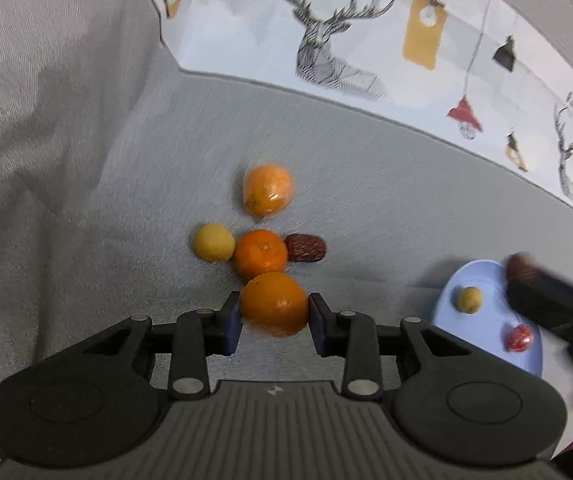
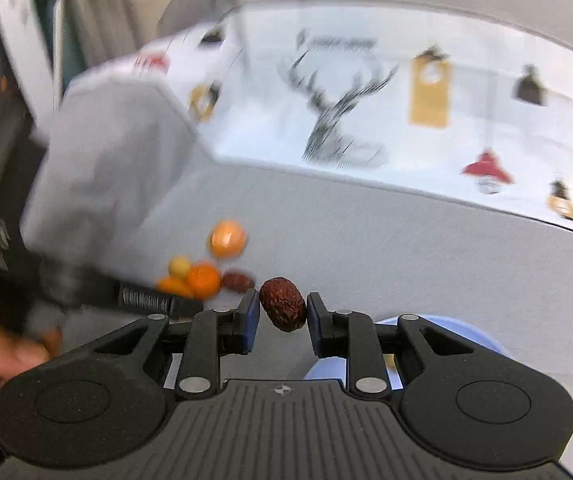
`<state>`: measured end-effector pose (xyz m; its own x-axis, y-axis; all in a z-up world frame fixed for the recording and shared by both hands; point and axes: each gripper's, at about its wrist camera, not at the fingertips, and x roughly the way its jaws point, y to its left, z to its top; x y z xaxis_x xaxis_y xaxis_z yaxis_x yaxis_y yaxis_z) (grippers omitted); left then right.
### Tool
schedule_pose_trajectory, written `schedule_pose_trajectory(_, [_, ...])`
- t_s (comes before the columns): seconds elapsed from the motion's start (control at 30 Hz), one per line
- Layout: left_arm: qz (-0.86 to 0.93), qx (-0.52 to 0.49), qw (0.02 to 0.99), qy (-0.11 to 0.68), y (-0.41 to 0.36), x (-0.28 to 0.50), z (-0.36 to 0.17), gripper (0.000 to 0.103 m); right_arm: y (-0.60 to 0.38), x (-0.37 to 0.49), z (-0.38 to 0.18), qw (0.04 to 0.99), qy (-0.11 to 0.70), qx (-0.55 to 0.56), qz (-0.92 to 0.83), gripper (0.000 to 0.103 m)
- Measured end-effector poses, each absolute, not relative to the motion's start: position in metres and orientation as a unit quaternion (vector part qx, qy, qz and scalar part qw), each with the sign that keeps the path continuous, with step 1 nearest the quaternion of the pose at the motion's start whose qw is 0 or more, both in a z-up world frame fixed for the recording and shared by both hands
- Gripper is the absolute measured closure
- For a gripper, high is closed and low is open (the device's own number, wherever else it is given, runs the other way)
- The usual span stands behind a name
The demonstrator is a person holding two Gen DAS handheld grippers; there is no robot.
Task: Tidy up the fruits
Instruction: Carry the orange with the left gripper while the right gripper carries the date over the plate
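Left hand-held gripper (image 1: 274,316): low centre of the left wrist view; its blue pads sit against both sides of the nearest orange (image 1: 274,304), apparently clamped on it, the fruit's widest part between them so it should not roll out.

Right hand-held gripper (image 2: 282,312): low centre of the right wrist view; pinched on a wrinkled red date (image 2: 283,309) across its short axis, carried clear of the surface, probably on the way to the plate.

Blue plate (image 1: 482,280): lower right of the left view, just beside the right tool; it bears a small yellow fruit (image 1: 469,300) and a small red fruit (image 1: 518,338), lying apart, so it seems to serve as the collecting place.

Fruit cluster: mid-frame on the grey fabric surface (image 1: 366,200); a second orange (image 1: 261,255) touches the held one, with a yellow fruit (image 1: 213,247) at its left and another date (image 1: 305,248) at its right.

Wrapped orange (image 1: 268,194): just beyond the cluster, in clear film.

Printed cloth (image 1: 326,40): upper frame, deer and lamp pattern.

Progress: judged partial; several fruits are not yet on the plate.
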<state>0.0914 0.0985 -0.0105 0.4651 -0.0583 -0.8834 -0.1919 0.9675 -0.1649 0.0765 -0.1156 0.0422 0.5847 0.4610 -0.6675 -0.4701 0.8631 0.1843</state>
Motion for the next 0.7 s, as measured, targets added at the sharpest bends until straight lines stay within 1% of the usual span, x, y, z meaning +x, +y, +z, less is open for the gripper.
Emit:
schedule_pose_trajectory(0.07, [0.033, -0.117, 0.853, 0.508, 0.095, 0.088, -0.005, 0.065, -0.135, 0.065, 0.055, 0.901, 0.356, 0.000, 0.248, 0.076])
schedule_pose_trajectory(0.17, [0.028, -0.114, 0.857, 0.502, 0.091, 0.085, 0.000, 0.065, -0.167, 0.051, 0.045, 0.910, 0.350, 0.015, 0.221, 0.076])
schedule_pose_trajectory(0.27, [0.024, -0.112, 0.859, 0.499, 0.085, 0.082, 0.002, 0.065, -0.189, 0.048, 0.012, 0.900, 0.395, 0.036, 0.184, 0.076])
schedule_pose_trajectory(0.33, [0.019, -0.106, 0.861, 0.498, 0.081, 0.081, 0.003, 0.065, -0.200, 0.053, -0.001, 0.892, 0.416, 0.057, 0.165, 0.076])
schedule_pose_trajectory(0.47, [0.014, -0.088, 0.865, 0.493, 0.073, 0.085, 0.002, 0.065, -0.213, 0.050, 0.001, 0.908, 0.390, 0.033, 0.153, 0.076])
schedule_pose_trajectory(0.7, [0.005, -0.095, 0.872, 0.480, 0.069, 0.096, 0.001, 0.065, -0.243, 0.061, -0.004, 0.911, 0.393, 0.036, 0.121, 0.076])
